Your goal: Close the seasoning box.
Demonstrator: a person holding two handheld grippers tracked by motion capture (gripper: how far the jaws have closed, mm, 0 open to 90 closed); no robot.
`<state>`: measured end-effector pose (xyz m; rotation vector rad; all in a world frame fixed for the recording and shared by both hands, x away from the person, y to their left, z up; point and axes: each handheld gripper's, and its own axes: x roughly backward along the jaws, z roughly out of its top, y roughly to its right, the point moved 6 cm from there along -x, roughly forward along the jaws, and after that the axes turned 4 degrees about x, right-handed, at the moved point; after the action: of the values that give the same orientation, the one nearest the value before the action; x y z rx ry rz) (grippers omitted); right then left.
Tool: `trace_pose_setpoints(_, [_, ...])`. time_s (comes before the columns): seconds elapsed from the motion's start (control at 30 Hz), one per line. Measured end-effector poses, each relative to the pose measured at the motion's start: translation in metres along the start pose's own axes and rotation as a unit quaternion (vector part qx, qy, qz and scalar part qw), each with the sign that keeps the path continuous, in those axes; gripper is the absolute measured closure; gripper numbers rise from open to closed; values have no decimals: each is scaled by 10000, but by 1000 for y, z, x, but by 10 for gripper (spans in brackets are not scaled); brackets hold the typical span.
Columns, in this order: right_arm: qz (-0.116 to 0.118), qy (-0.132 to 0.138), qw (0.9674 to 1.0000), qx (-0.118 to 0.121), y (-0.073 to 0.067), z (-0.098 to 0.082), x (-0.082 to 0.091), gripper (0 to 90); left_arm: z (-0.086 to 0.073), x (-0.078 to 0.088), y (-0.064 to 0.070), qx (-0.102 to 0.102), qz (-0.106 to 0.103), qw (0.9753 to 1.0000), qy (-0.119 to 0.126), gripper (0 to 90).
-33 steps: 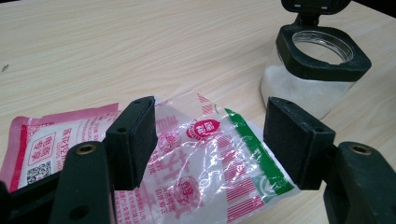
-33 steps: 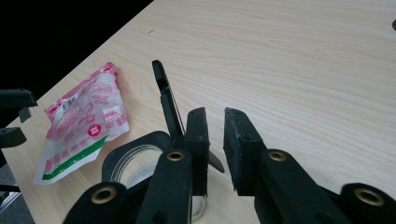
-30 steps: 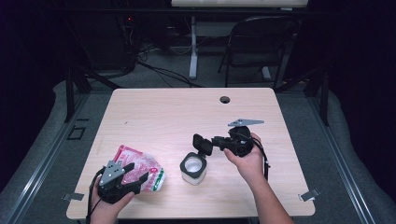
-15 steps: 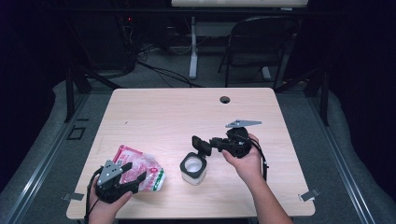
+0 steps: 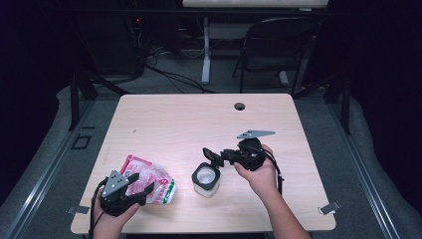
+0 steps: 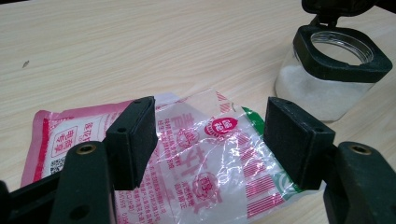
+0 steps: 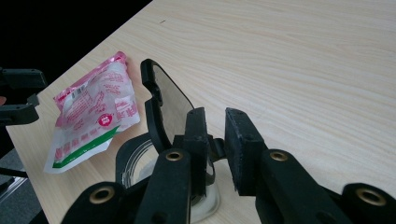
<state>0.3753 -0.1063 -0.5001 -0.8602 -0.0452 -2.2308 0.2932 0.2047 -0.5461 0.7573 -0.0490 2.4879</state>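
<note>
A pink and clear plastic bag lies flat on the wooden table at the front left. My left gripper hovers at its near edge, open, with the bag seen between its wide jaws and untouched. A clear jar with a black collar and white powder inside stands to the right of the bag. Its black flip lid stands raised. My right gripper reaches in from the right, its jaws close together with a small black part of the lid between them.
A round cable hole sits near the table's far edge. A folding chair and cables on the floor lie beyond the table. Bare wood stretches across the far half of the table.
</note>
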Motion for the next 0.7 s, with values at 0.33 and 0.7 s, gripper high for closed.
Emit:
trace_pose_setpoints(0.33, [37, -90, 9999, 96, -7, -4, -6, 786, -1, 0, -2, 8, 26, 10000, -23, 343])
trace_pose_setpoints(0.7, [215, -308, 9992, 146, -12, -13, -16, 775, -1, 1, -5, 57, 81, 10000, 0, 343])
